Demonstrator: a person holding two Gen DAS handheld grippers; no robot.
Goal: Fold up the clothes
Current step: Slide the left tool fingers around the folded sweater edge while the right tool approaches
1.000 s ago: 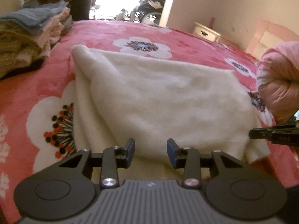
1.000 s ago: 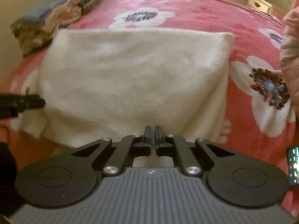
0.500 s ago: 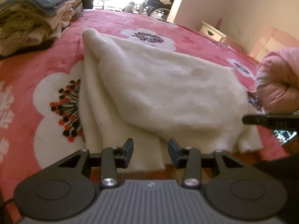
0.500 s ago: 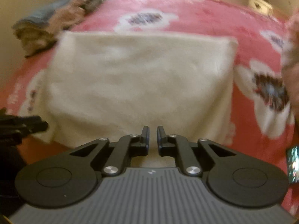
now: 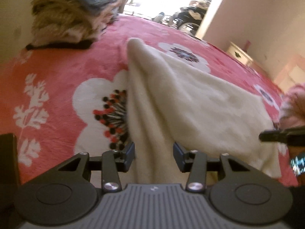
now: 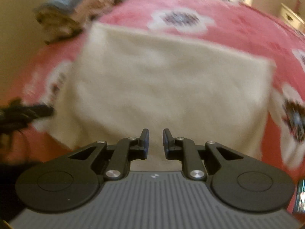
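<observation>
One folded cream fleece garment [image 5: 190, 103] lies in the middle of the frame. One stack of folded clothes [image 5: 76, 19], its layers too blurred to count, sits at the upper left. One pink bedspread with white flowers [image 5: 57, 72] fills the frame, showing four white blooms in the left wrist view. One cream bedside cabinet [image 5: 241, 54] stands at the upper right.

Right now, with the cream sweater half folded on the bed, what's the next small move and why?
Probably grip its near edge: the left gripper and right gripper, jaws just opening, both hang open and empty over the cream sweater, one more fold short of the folded stack.
</observation>
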